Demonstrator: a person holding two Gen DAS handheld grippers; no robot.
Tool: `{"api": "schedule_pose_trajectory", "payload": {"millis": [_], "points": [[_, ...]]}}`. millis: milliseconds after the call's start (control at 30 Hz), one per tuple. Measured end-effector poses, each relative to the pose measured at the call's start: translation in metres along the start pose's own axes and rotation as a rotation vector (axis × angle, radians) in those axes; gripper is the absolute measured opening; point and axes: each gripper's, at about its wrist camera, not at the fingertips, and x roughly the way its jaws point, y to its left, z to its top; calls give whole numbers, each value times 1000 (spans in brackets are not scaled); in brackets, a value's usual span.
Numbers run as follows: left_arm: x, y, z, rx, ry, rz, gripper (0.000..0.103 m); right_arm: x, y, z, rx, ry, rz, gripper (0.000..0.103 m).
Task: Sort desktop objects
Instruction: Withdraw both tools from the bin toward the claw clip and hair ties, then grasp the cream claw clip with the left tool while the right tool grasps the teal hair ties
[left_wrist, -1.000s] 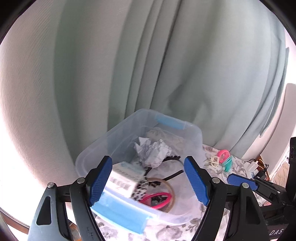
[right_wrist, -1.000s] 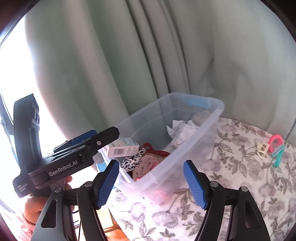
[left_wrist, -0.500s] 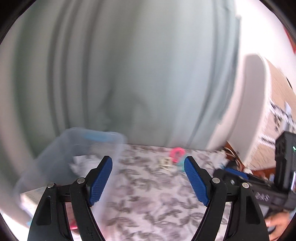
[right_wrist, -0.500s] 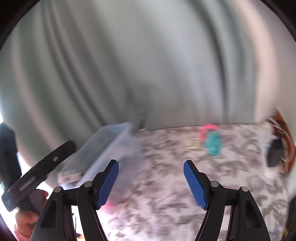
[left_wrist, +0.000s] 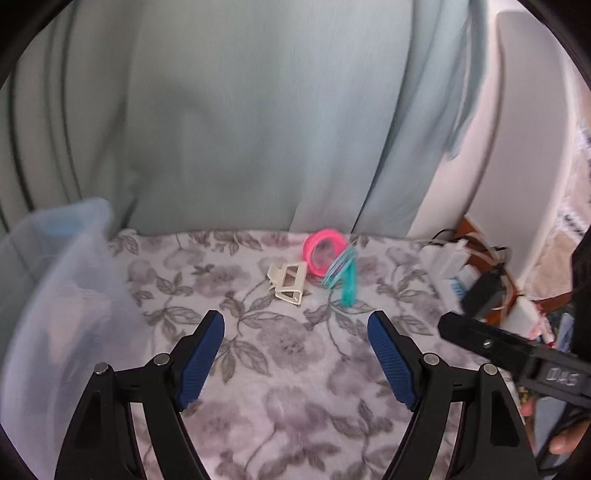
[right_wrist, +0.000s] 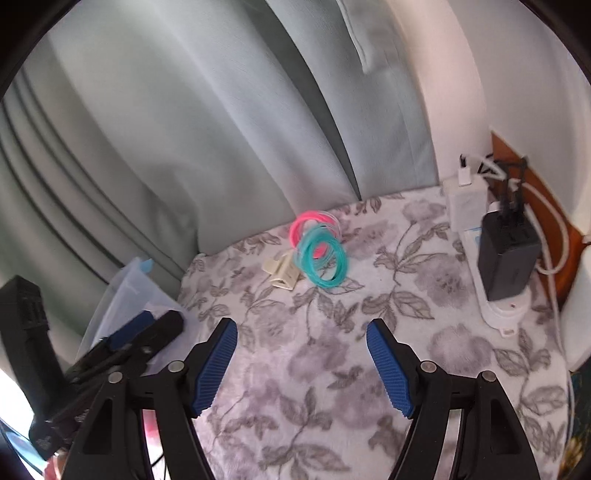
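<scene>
Both the left gripper (left_wrist: 295, 343) and right gripper (right_wrist: 301, 350) are shown spread apart and empty. At frame centre, a pink coil (right_wrist: 301, 227), teal coil (right_wrist: 325, 264) and what appears to be a cream clip (right_wrist: 282, 273) are seen clustered on the floral cloth (right_wrist: 332, 369).

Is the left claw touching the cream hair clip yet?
Apart. The left wrist view shows bare floral cloth between the open left claw and the cream hair clip.
</scene>
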Motion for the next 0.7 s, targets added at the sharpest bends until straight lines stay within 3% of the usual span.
{"api": "schedule_pose_trajectory", "payload": {"millis": [333,700], "points": [[120,8,9,-38,104,75,81,78,-17,41,73,32,13,76],[159,13,9,-42,121,72,81,137,-34,47,144,69,1,75]]}}
